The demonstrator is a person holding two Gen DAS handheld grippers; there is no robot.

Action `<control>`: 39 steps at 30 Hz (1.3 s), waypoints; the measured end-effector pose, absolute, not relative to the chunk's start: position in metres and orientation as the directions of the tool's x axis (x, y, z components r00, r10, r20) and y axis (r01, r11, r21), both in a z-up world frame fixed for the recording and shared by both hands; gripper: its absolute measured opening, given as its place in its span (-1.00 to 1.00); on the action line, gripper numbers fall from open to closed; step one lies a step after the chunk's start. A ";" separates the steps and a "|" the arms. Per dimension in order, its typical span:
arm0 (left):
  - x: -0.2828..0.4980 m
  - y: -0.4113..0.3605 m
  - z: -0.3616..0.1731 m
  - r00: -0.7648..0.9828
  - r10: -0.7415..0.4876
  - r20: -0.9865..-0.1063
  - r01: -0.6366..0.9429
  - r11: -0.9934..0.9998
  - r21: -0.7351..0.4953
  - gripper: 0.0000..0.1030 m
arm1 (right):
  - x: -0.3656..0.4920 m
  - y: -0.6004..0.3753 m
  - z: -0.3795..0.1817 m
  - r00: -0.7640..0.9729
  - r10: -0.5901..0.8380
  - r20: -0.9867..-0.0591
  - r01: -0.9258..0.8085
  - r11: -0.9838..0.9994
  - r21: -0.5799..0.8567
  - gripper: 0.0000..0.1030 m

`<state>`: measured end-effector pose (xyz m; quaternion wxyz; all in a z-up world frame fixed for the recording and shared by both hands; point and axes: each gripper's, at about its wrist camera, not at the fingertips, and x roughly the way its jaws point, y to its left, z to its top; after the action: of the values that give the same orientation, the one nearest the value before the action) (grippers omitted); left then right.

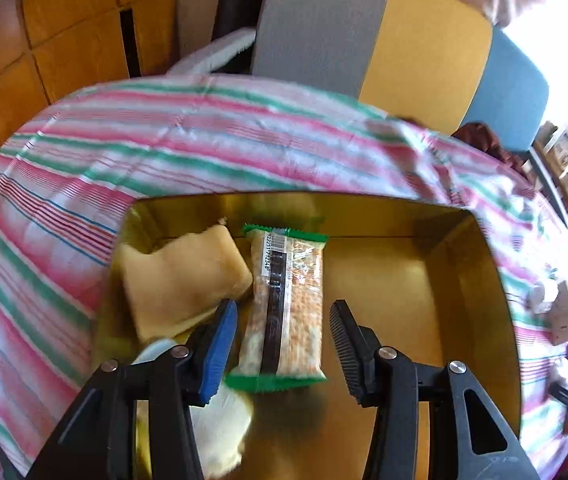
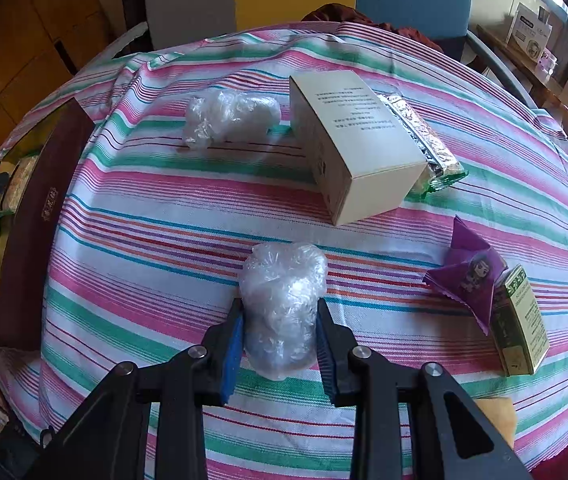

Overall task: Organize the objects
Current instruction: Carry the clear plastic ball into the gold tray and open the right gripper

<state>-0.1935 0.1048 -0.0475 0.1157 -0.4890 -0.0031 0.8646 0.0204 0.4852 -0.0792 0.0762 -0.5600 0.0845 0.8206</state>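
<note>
The left claw (image 1: 284,344) hangs apart over the snack bar (image 1: 284,304) lying lengthwise in the gold box (image 1: 471,280) at the worktop's left edge. The right claw (image 2: 280,344) is clamped on a plastic-wrapped bundle (image 2: 284,304) near the front edge.

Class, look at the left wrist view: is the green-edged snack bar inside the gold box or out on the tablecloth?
Inside. The snack bar lies flat on the floor of the gold box, within its walls, between the open left gripper's fingers, which do not touch it.
</note>
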 end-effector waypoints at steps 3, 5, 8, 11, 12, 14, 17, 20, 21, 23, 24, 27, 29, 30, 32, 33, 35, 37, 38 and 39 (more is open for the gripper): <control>-0.166 0.093 -0.030 -0.548 0.204 -0.811 -0.202 -0.973 -0.109 0.06 | 0.021 0.482 -0.079 -0.364 0.044 -0.930 -0.212 -0.977 0.036 -0.41; -0.143 0.085 -0.017 -0.587 0.207 -0.783 -0.214 -0.972 -0.096 0.08 | 0.021 0.482 -0.077 -0.370 0.052 -0.927 -0.216 -0.976 0.032 -0.41; -0.118 0.077 -0.006 -0.622 0.204 -0.756 -0.220 -0.972 -0.082 0.13 | 0.021 0.481 -0.073 -0.381 0.056 -0.923 -0.222 -0.975 0.032 -0.41; -0.094 0.068 0.001 -0.645 0.203 -0.737 -0.217 -0.973 -0.077 0.13 | 0.021 0.477 -0.067 -0.389 0.054 -0.920 -0.223 -0.974 0.037 -0.41; -0.089 0.066 0.002 -0.651 0.203 -0.731 -0.216 -0.973 -0.078 0.13 | 0.021 0.474 -0.064 -0.395 0.049 -0.918 -0.224 -0.974 0.044 -0.41; -0.078 0.062 0.004 -0.665 0.200 -0.719 -0.214 -0.974 -0.072 0.13 | 0.023 0.466 -0.056 -0.413 0.032 -0.910 -0.214 -0.975 0.063 -0.41; -0.065 0.058 0.004 -0.679 0.196 -0.708 -0.214 -0.975 -0.065 0.14 | 0.021 0.442 -0.042 -0.443 0.016 -0.897 -0.178 -0.981 0.070 -0.41; -0.058 0.054 0.004 -0.688 0.193 -0.699 -0.215 -0.975 -0.057 0.15 | 0.014 0.414 -0.026 -0.475 -0.024 -0.880 -0.126 -0.987 0.095 -0.41; -0.056 0.052 0.004 -0.689 0.193 -0.699 -0.215 -0.975 -0.057 0.16 | 0.012 0.403 -0.020 -0.487 -0.041 -0.872 -0.103 -0.989 0.104 -0.41; -0.053 0.048 0.002 -0.687 0.195 -0.700 -0.210 -0.976 -0.066 0.17 | 0.005 0.378 -0.006 -0.512 -0.084 -0.855 -0.047 -0.991 0.126 -0.41; -0.053 0.045 0.001 -0.682 0.198 -0.704 -0.206 -0.976 -0.075 0.17 | 0.000 0.366 0.000 -0.521 -0.105 -0.847 -0.018 -0.991 0.134 -0.41; -0.052 0.035 -0.002 -0.677 0.195 -0.710 -0.185 -0.978 -0.093 0.17 | -0.016 0.321 0.011 -0.528 -0.183 -0.830 0.080 -0.983 0.166 -0.42; -0.052 0.026 -0.004 -0.675 0.192 -0.713 -0.166 -0.980 -0.107 0.17 | -0.027 0.294 0.013 -0.515 -0.235 -0.824 0.133 -0.972 0.194 -0.41; -0.052 0.020 -0.005 -0.674 0.188 -0.714 -0.149 -0.982 -0.118 0.17 | -0.033 0.281 0.012 -0.506 -0.255 -0.824 0.154 -0.967 0.204 -0.41; -0.052 0.008 -0.006 -0.674 0.181 -0.716 -0.125 -0.983 -0.132 0.17 | -0.047 0.255 0.005 -0.485 -0.281 -0.828 0.182 -0.959 0.219 -0.41; -0.051 0.000 -0.007 -0.678 0.172 -0.715 -0.107 -0.985 -0.135 0.17 | -0.053 0.245 0.001 -0.471 -0.296 -0.831 0.188 -0.954 0.233 -0.41; -0.051 -0.010 -0.008 -0.681 0.154 -0.716 -0.082 -0.988 -0.134 0.17 | -0.069 0.225 -0.013 -0.436 -0.317 -0.842 0.186 -0.948 0.260 -0.41; -0.050 -0.023 -0.012 -0.680 0.137 -0.720 -0.055 -0.989 -0.137 0.17 | -0.083 0.205 -0.028 -0.401 -0.316 -0.860 0.187 -0.947 0.261 -0.41; -0.050 -0.028 -0.014 -0.677 0.131 -0.724 -0.042 -0.989 -0.140 0.17 | -0.089 0.195 -0.036 -0.388 -0.308 -0.869 0.181 -0.950 0.256 -0.41; -0.050 -0.033 -0.016 -0.673 0.127 -0.729 -0.031 -0.989 -0.143 0.17 | -0.094 0.187 -0.044 -0.374 -0.302 -0.877 0.170 -0.952 0.255 -0.37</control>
<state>-0.0502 -0.0329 -0.0163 0.0432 -0.4019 -0.0594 0.9127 -0.0943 0.1868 -0.0437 -0.1427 -0.5409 0.0611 0.8266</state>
